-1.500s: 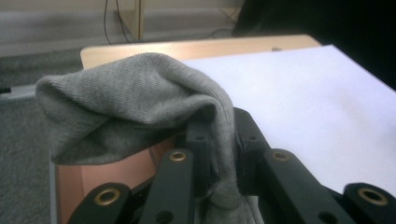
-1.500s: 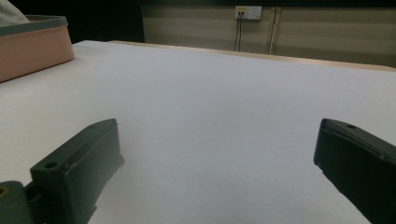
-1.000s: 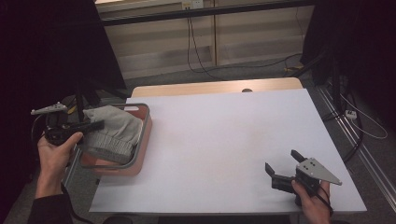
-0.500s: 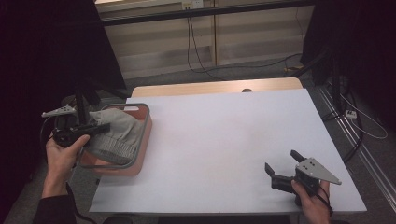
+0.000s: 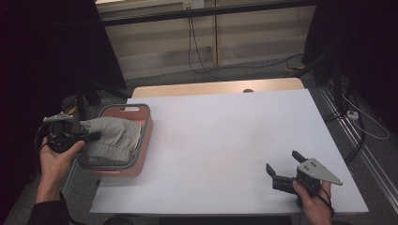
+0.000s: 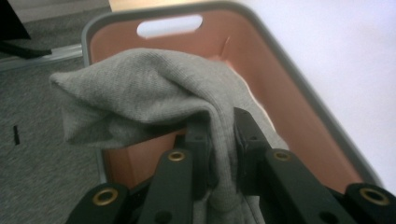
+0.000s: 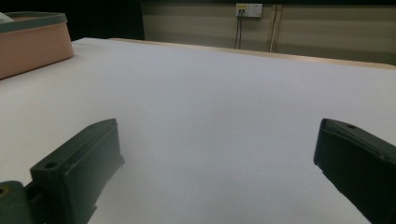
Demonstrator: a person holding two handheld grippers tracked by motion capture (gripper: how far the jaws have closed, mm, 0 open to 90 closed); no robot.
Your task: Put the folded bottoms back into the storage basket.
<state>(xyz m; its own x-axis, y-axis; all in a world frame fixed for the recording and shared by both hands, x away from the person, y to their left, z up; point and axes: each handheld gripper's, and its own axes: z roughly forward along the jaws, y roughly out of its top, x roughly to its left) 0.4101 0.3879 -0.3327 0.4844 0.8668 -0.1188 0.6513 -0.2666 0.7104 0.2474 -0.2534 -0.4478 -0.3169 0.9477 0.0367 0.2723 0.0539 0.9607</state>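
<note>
A grey knitted cloth (image 5: 115,136) lies bunched in a pink basket (image 5: 146,137) with a grey rim, at the table's left edge. My left gripper (image 5: 94,136) is at the basket's left side, shut on a fold of the cloth. In the left gripper view the cloth (image 6: 140,93) is pinched between the black jaws of the left gripper (image 6: 219,128) and drapes over the basket (image 6: 285,98). My right gripper (image 5: 282,161) rests near the table's front right corner, open with nothing in it. Between the wide-spread jaws of the right gripper (image 7: 219,135) there is bare table.
The white table top (image 5: 225,136) stretches between basket and right gripper. A wooden strip (image 5: 216,87) runs along its far edge. Cables hang on the wall behind, and dark stands flank the table. The basket (image 7: 32,44) shows far left in the right gripper view.
My left gripper has shifted slightly left and down with the cloth, which now lies flatter in the basket. The right gripper has stayed put.
</note>
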